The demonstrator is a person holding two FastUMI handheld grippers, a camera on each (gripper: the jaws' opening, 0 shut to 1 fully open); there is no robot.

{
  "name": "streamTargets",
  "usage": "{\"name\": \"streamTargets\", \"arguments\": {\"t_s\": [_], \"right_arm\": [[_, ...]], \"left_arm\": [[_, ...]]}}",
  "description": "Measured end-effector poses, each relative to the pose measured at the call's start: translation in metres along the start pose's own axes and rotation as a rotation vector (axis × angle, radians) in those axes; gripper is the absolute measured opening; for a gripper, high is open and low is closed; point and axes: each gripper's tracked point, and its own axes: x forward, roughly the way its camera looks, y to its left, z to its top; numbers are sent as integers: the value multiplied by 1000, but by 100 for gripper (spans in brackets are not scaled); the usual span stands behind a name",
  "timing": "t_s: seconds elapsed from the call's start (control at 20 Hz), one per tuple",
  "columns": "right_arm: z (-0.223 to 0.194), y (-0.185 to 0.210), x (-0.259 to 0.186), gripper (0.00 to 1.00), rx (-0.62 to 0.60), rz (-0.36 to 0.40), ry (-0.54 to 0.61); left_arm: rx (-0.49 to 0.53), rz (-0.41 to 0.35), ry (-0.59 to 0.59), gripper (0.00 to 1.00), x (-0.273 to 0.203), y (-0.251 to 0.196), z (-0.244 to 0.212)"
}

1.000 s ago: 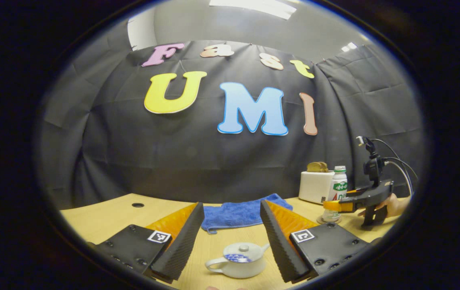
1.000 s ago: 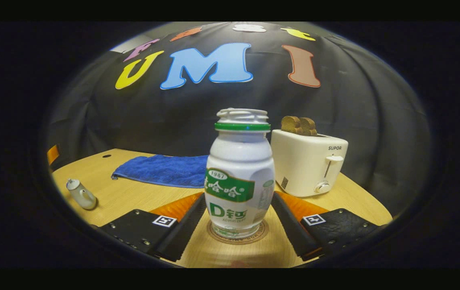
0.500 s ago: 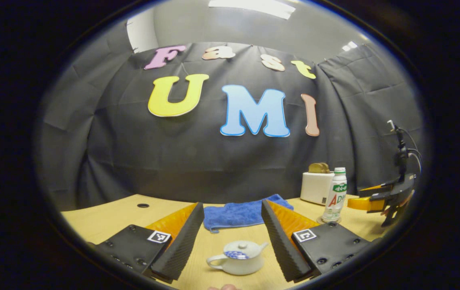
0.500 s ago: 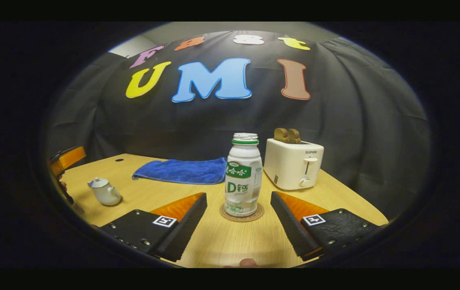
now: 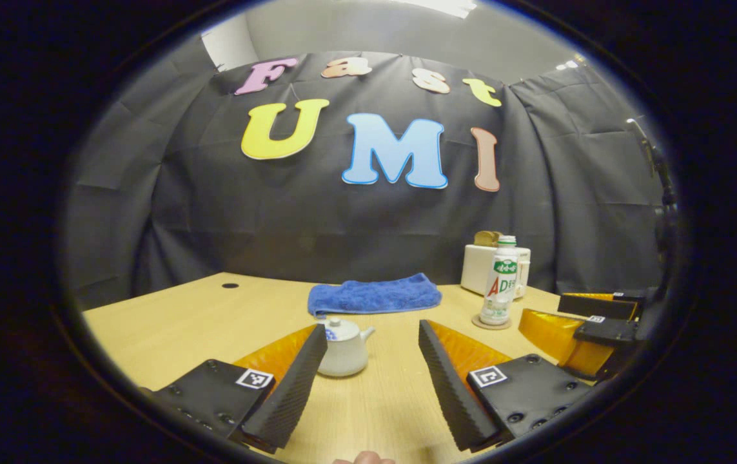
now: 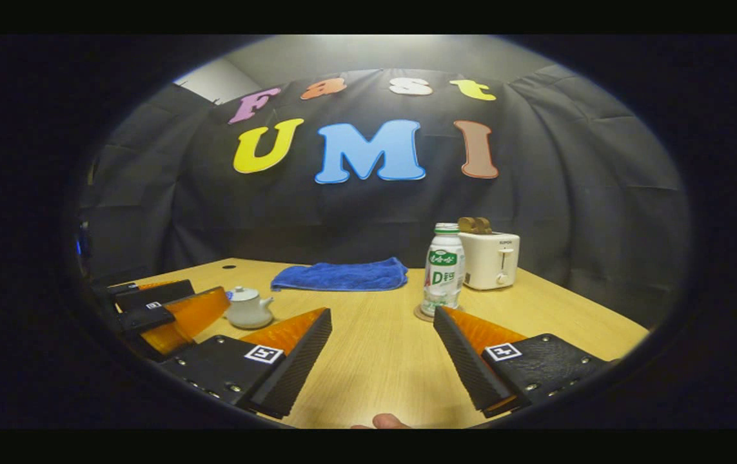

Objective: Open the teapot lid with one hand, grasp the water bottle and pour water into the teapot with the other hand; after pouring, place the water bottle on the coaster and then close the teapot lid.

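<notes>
I'm holding both tools with fingers spread apart, gripping nothing — left tool (image 5: 371,367), right tool (image 6: 381,357). The teapot (image 5: 342,348) is sitting lidded on the surface (image 5: 213,316); the water bottle (image 6: 443,277) is standing on its coaster (image 6: 421,314), well apart.

Both views low over the table (image 5: 200,316), facing the back wall.
</notes>
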Motion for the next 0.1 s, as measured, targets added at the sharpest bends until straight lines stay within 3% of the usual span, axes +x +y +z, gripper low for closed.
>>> {"name": "streamTargets", "arguments": {"t_s": [0.1], "right_arm": [[-2, 7, -8, 98, 27, -16, -24]], "left_arm": [[31, 22, -7, 98, -7, -2, 3]]}}
